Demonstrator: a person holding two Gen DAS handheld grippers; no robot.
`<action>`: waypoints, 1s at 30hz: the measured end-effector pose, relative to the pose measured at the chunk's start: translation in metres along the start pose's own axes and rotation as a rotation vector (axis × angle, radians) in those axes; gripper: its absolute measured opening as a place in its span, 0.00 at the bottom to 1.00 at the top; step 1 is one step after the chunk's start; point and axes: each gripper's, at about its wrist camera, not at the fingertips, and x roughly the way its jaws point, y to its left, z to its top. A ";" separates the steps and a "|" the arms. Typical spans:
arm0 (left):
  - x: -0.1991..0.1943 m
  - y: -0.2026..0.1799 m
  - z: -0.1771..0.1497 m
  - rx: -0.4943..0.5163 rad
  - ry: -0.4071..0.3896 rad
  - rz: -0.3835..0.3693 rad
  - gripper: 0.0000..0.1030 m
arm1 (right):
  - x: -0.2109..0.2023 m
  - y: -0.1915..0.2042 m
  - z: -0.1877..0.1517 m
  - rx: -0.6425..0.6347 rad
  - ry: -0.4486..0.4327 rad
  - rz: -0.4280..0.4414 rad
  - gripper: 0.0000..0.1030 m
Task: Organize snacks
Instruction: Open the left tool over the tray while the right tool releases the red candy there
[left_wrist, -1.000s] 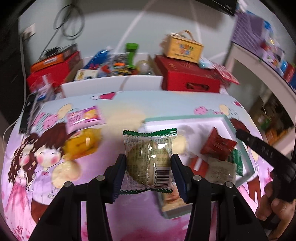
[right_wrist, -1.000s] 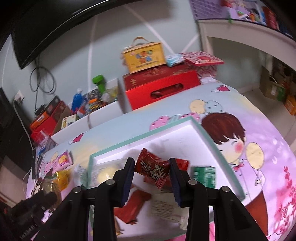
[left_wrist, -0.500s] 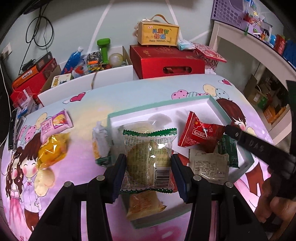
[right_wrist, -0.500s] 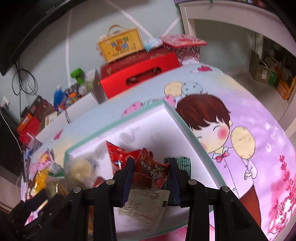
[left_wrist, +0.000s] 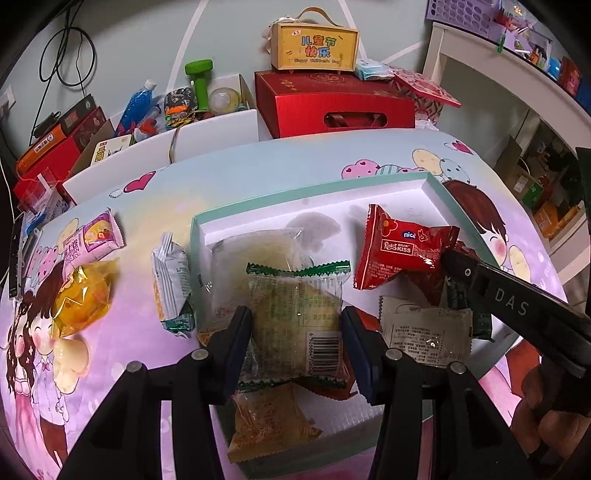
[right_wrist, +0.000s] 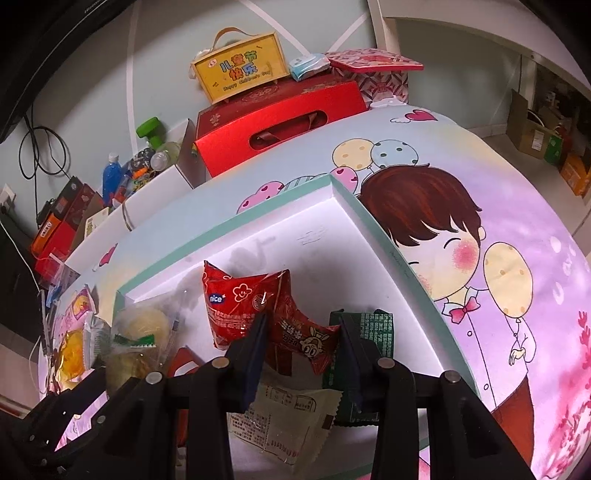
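A white tray with a teal rim (left_wrist: 314, 184) lies on the cartoon-print tablecloth and holds several snack packets. My left gripper (left_wrist: 295, 325) is shut on a clear packet with green edges (left_wrist: 295, 295), held low over the tray's near left part. My right gripper (right_wrist: 301, 325) is shut on a small red packet with a cartoon rabbit (right_wrist: 306, 343), just above the tray's (right_wrist: 369, 218) near right packets. A bigger red packet (right_wrist: 236, 302) lies behind it. One of the right gripper's fingers (left_wrist: 480, 284) shows in the left wrist view, with a hand under it.
Left of the tray lie a pink packet (left_wrist: 92, 240), a yellow one (left_wrist: 81, 299) and a white-green one (left_wrist: 171, 273). The tray also holds a beige printed packet (left_wrist: 424, 336), an orange one (left_wrist: 266, 417) and a dark green one (right_wrist: 369, 332). A red gift box (left_wrist: 332, 103) stands beyond the table.
My left gripper carried the green-edged packet from beside the tray to over it and lower. My right gripper sank with the small red packet toward the packets in the tray.
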 end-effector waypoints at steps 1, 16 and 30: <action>0.000 0.000 0.000 0.001 0.001 -0.001 0.52 | 0.000 0.000 0.000 -0.002 0.002 -0.001 0.40; -0.019 0.018 0.002 -0.042 -0.036 0.034 0.73 | -0.012 0.006 0.002 -0.034 -0.008 -0.011 0.72; -0.012 0.062 -0.007 -0.199 0.000 0.029 0.75 | -0.015 0.021 -0.001 -0.099 -0.023 -0.022 1.00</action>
